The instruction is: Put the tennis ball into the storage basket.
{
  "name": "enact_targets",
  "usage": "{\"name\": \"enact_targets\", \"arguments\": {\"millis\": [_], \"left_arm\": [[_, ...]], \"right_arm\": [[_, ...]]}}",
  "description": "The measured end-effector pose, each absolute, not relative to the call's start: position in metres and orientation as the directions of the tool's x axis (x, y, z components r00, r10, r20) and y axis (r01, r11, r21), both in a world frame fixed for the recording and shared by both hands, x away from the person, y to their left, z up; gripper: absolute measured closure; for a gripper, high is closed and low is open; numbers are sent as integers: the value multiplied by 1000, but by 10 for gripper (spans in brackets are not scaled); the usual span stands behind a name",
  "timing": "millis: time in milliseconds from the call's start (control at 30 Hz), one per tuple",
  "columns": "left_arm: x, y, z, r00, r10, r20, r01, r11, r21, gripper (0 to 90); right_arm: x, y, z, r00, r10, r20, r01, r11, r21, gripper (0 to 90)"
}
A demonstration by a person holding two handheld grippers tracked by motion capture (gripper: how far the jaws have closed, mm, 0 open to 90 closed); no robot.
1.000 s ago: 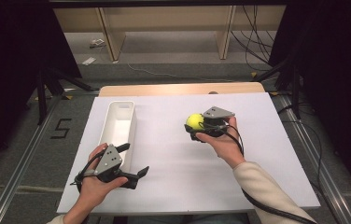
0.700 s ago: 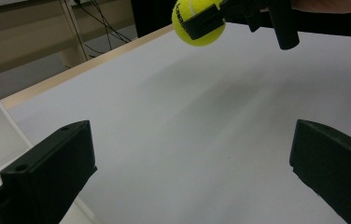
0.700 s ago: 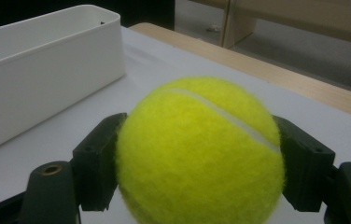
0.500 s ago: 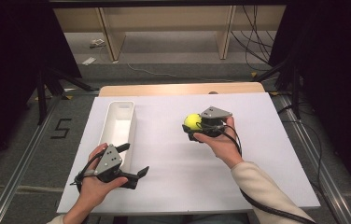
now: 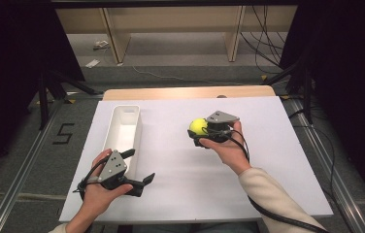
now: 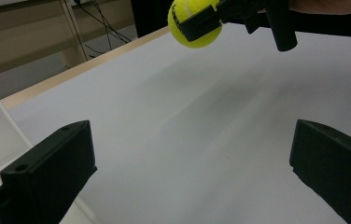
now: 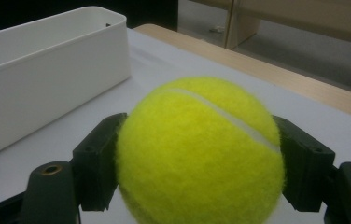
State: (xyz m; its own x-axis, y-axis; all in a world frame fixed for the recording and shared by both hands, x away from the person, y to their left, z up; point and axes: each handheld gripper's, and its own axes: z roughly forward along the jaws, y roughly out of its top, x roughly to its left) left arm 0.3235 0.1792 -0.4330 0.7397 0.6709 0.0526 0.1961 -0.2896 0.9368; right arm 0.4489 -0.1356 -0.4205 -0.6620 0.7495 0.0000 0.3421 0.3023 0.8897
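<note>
A white table [image 5: 180, 194] was seen under dim light, with dark curtains to either side and a grey floor and pale wooden shelving beyond its far edge. Nearest the person, the left gripper [image 5: 139, 180] was held low over the near left part of the table, its fingers [image 6: 47, 172] spread wide apart and nothing found between them. Just beyond it, a long white bin [image 5: 122, 128] was set lengthwise along the left side of the table; what could be seen of its interior held nothing. Farther in, near the middle of the table, the right gripper [image 5: 197, 131] was held above the surface with its fingers [image 7: 96, 163] clenched on a yellow tennis ball [image 7: 199, 154], one pad pressed to each side. The tennis ball was thus carried clear of the table, to the right of the bin and well apart from it.

The pick-up was judged complete: the tennis ball had been grasped and lifted. If placement in the bin was intended, what remained was judged to be the carry leftward over the bin's rim, the lowering, and the release. No part of that transfer was shown as done.
</note>
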Motion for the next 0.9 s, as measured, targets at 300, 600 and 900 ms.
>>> {"name": "enact_targets", "arguments": {"millis": [300,600,900], "left_arm": [[323,179,-433,740,671,53,196,-290,937,0],[323,179,-433,739,672,51,196,-288,937,0],[323,179,-433,739,672,51,196,-287,938,0]], "right_arm": [[449,-132,-420,-665,747,-1,338,302,891,269],[449,-129,-420,-667,745,0,337,302,892,269],[449,-125,-419,-670,742,5,338,300,892,268]]}}
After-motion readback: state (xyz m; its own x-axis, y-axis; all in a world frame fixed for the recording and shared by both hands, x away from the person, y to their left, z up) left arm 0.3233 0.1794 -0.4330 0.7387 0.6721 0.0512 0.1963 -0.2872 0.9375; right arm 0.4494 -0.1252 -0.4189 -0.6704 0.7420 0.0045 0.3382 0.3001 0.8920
